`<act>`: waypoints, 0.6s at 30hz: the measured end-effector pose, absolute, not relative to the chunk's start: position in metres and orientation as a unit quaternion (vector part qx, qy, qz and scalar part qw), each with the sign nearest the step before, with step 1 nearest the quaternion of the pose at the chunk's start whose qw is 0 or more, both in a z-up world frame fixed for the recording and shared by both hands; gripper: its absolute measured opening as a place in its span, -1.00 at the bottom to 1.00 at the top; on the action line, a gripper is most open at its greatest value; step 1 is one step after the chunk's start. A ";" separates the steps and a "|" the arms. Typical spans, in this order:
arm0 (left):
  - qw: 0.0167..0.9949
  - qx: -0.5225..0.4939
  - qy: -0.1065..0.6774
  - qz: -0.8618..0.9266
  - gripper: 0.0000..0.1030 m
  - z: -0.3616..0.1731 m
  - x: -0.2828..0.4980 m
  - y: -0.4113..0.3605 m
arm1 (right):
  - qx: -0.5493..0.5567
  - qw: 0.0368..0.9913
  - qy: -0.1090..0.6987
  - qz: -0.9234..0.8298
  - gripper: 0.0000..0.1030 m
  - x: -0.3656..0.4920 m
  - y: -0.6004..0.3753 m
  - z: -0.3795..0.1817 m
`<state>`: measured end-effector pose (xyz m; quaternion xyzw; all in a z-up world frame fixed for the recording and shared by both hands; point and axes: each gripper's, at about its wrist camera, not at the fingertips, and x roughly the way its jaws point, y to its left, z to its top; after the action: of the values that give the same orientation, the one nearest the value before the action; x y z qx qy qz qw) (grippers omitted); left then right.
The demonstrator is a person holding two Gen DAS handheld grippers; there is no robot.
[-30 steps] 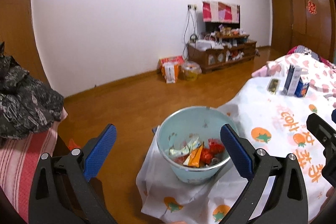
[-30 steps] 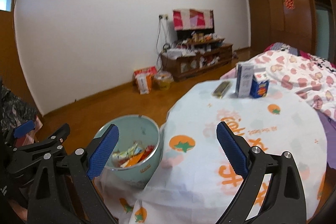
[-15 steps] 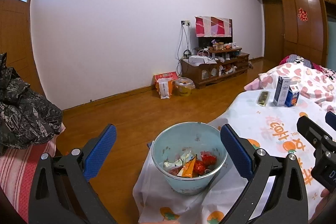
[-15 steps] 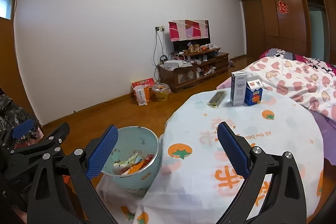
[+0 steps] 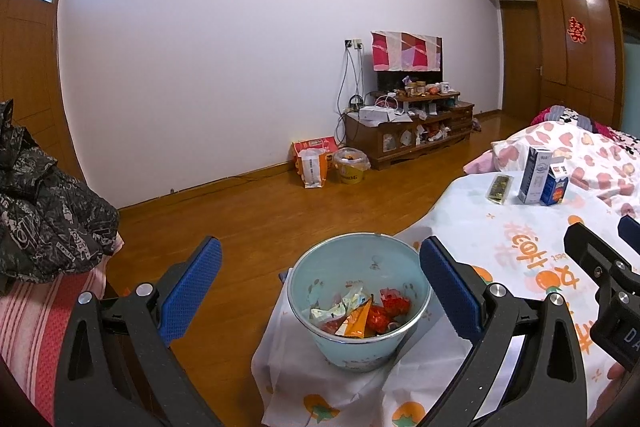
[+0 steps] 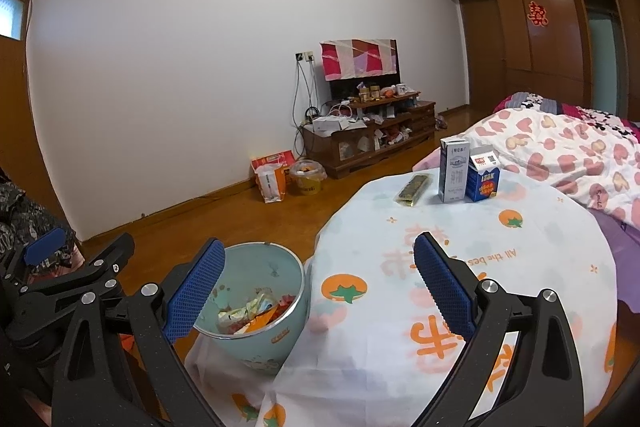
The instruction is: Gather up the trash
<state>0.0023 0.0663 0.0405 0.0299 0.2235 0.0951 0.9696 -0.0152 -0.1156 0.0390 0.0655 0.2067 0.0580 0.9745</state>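
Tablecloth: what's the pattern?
Tablecloth: white, printed with orange persimmon-like fruits with green tops and orange lettering. Right wrist view shows it best.

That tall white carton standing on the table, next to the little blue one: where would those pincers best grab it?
Probably across the upper half of the tall white carton, coming from the near side with the right gripper, open now. It stands upright with flat, narrow sides that suit two fingers. The small blue carton stands close on its right, so gripping above that carton's top should avoid knocking it.
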 end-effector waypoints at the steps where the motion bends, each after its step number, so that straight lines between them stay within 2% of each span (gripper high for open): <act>1: 0.969 0.029 0.225 0.095 0.89 0.041 0.002 0.067 | 0.066 0.974 0.207 0.058 0.82 -0.015 -0.115 0.039; 18: 0.969 0.026 0.226 0.097 0.89 0.041 0.002 0.067 | 0.067 0.974 0.208 0.059 0.82 -0.015 -0.114 0.038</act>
<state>0.0023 0.0672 0.0408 0.0264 0.2259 0.0972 0.9689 -0.0154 -0.1144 0.0381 0.0671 0.2080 0.0592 0.9740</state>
